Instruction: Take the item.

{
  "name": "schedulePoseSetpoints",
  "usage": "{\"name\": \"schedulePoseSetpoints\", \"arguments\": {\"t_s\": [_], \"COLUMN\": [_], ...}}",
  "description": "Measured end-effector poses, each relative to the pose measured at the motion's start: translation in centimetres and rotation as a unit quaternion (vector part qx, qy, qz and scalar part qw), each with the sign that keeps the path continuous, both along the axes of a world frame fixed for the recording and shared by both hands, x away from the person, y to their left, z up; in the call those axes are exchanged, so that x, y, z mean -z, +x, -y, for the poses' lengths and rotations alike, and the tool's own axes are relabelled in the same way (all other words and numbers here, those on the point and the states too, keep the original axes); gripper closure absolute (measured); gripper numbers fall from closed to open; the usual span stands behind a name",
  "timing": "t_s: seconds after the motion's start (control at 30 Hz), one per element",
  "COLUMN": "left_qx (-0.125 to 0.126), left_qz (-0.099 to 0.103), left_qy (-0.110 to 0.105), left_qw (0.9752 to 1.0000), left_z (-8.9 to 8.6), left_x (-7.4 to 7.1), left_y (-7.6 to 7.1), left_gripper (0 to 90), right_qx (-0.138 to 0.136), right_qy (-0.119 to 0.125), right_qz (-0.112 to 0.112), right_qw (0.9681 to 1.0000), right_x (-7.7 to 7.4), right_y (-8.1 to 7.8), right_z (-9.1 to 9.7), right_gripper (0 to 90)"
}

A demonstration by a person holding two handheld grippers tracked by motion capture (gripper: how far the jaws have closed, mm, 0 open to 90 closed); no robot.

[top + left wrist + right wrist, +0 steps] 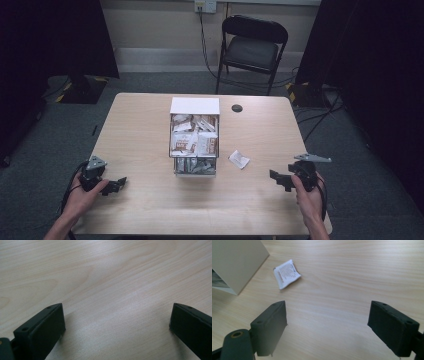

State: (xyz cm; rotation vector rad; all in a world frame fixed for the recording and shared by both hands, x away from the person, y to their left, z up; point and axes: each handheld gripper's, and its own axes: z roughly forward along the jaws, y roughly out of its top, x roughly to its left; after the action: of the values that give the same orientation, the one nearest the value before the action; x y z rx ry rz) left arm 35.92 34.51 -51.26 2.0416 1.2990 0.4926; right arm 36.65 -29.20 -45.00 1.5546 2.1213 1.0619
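The packets inside the white box at the table's centre overlap so thickly that they cannot be counted, and their print is too small to read. The box has an upper open tray and a lower front compartment, both full; in the right gripper view only its blank side wall shows, cut off at the frame's left edge. One loose sachet lies flat on the wooden table, just off the box's near right corner at about four o'clock from it; in the right gripper view it lies at eleven o'clock, with its text blurred. One dark round spot sits at one o'clock from the box; what it is cannot be told.

Two grippers rest near the table's near edge. The left gripper at seven o'clock has its jaws spread wide over bare wood. The right gripper at five o'clock is likewise spread wide, holding nothing, well apart from the sachet. One folding chair stands beyond the table.
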Motion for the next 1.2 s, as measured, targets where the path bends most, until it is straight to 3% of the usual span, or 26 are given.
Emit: {"name": "schedulePoseSetpoints", "arguments": {"t_s": [0.27,0.33,0.43,0.57,0.7,0.87,0.97,1.07,1.2], "left_qx": [-0.001,0.000,0.000,0.000,0.000,0.000,0.000,0.000,0.000], "left_qz": [0.001,0.000,0.000,0.000,0.000,0.001,0.001,0.001,0.001], "left_qy": [-0.001,0.000,0.000,-0.001,-0.001,0.000,-0.001,-0.001,-0.001], "left_qw": [1.0000,1.0000,1.0000,1.0000,1.0000,1.0000,1.0000,1.0000,1.0000], "left_z": [0.0,0.0,0.0,0.0,0.0,0.0,0.0,0.0,0.0], "left_x": [0.0,0.0,0.0,0.0,0.0,0.0,0.0,0.0,0.0], "left_y": [0.0,0.0,0.0,0.0,0.0,0.0,0.0,0.0,0.0], "left_gripper": [0.0,0.0,0.0,0.0,0.0,0.0,0.0,0.0,0.0], "right_qx": [0.026,0.035,0.049,0.066,0.067,0.071,0.080,0.078,0.081], "right_qy": [-0.026,-0.044,-0.044,-0.054,-0.067,-0.080,-0.108,-0.102,-0.100], "right_qz": [-0.011,-0.015,-0.031,-0.033,-0.040,-0.034,-0.020,-0.004,0.008], "right_qw": [0.9993,0.9983,0.9974,0.9958,0.9947,0.9936,0.9907,0.9918,0.9916], "right_x": [1.6,2.2,2.9,3.3,3.8,3.9,4.3,4.9,5.2], "right_y": [-1.5,-1.7,-1.8,-2.2,-2.5,-2.7,-2.7,-2.9,-2.9], "right_z": [2.2,2.6,3.3,4.1,4.1,3.9,3.3,2.9,2.8], "right_gripper": [14.9,15.0,15.2,15.1,14.9,14.7,10.1,1.0,0.0]}}
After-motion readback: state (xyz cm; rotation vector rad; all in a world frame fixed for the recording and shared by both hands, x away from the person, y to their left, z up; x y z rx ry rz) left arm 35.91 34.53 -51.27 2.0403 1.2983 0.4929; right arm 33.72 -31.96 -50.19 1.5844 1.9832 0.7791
